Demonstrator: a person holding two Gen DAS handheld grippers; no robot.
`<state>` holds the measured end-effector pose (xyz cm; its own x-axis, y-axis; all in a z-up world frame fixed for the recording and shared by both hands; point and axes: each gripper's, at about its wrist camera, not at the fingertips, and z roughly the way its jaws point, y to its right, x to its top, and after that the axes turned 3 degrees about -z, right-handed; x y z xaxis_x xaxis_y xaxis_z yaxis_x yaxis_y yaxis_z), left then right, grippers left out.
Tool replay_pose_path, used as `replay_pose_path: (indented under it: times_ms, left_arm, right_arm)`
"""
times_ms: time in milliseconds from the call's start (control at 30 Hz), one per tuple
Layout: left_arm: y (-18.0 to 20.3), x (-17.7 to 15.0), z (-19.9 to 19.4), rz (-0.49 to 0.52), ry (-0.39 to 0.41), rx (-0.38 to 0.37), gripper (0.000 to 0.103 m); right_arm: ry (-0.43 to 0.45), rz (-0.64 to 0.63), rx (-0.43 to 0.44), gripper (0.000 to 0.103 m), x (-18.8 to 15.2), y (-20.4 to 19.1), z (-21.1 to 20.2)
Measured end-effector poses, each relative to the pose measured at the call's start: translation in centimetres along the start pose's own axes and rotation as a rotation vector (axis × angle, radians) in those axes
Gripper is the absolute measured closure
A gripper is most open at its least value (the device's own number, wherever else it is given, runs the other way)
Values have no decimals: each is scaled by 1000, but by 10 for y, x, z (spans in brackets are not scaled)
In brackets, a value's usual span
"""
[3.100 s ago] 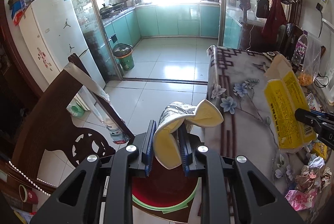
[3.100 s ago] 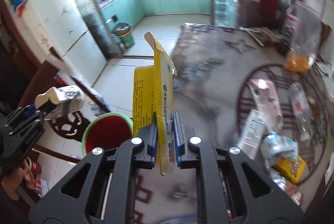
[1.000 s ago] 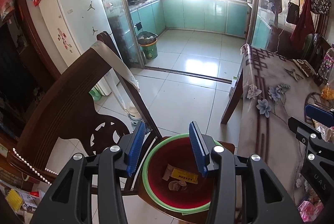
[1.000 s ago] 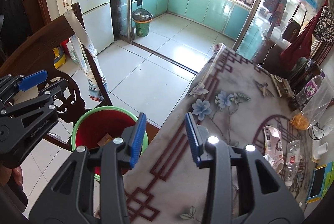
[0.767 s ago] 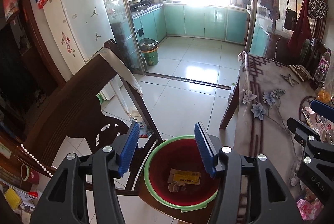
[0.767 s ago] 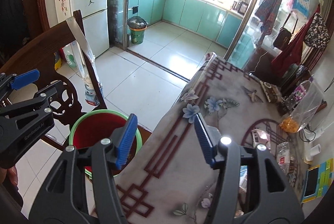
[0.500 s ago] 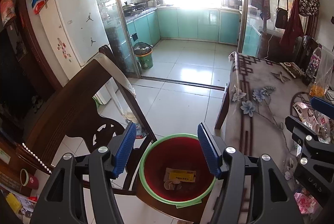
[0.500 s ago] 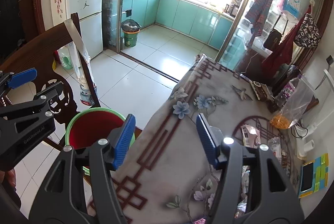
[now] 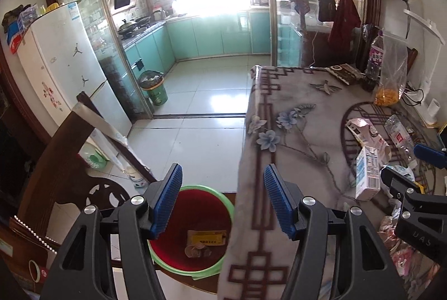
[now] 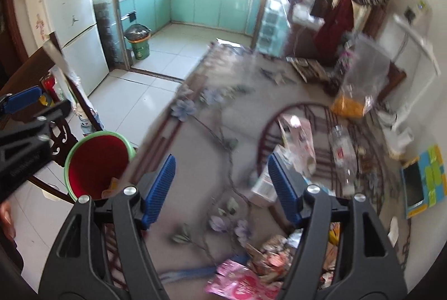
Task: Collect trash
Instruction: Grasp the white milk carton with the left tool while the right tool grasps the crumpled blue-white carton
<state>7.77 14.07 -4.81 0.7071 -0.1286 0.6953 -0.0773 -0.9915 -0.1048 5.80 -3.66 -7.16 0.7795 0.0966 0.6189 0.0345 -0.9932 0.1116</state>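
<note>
Hovering with both claws empty, I have my left claw [image 9: 222, 199] spread wide at the bottom centre of its view, over the counter [image 9: 301, 115] edge and the red bucket [image 9: 192, 233], where a yellow box [image 9: 206, 238] already lies. My right claw [image 10: 220, 188] is opening, nothing between its blue pads, low in its own blurred view. The trash waits lower right there: a white carton [image 10: 262, 186], a pink carton [image 10: 297, 137], a clear bottle [image 10: 343, 157], pink wrappers [image 10: 243, 283]. My worry is the crowding: a hasty grab could knock the carton over, roll the bottle, or drag the cloth. The bucket sits on a chair seat [image 9: 178, 281], so a careless bump might tip it.
</note>
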Motion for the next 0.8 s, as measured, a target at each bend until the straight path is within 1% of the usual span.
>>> replay_pose_path:
  times_ms: [33,100,200,267,300,333,400,467,533,567,600,633,667,733,800]
  left_arm:
    - [15,0,0,3,-10,-24,44]
    - [40,-2,4,8,-30,-74,38]
    - [83,-12,16,19,-81,-151,38]
    - [112,-19,25,16,-122,-199,38]
    - [125,-23,29,17,-138,-215,38]
    - [137,-25,32,20,-152,-226,38]
    - [158,-29,37,30,-172,-239,38]
    - [175,-32,42,41,-182,-247,38]
    - [184,-32,47,58,-198,-254,38]
    - [190,-32,52,65,-205,-255,38]
    - [194,-32,56,70,-209,-255,38]
    - [198,-32,62,78,-215,-252,38]
    - [204,-32,68,85,-221,-251,38]
    - [214,-32,81,98,-236,-259,38]
    - [227,-33,96,114,-260,-268,38]
  right_arm:
    - [-22,33,16,37,-7,23,6]
    - [-76,81,29,36,-23,70,23]
    - [-191,129,63,33,-42,130,57]
    - [-237,189,101,31,-54,161,77]
    - [-257,212,124,27,-57,173,87]
    - [-281,223,141,25,-61,183,100]
    - [-325,242,170,25,-65,196,126]
    - [-361,271,220,25,-69,201,144]
    - [-402,270,245,25,-73,201,161]
    - [-416,262,254,28,-75,200,167]
    - [-415,263,277,37,-76,200,169]
    - [-410,273,315,41,-78,200,171]
    - [-407,276,333,45,-78,201,171]
    - [-407,269,350,59,-79,203,170]
    - [-393,290,383,72,-77,212,168]
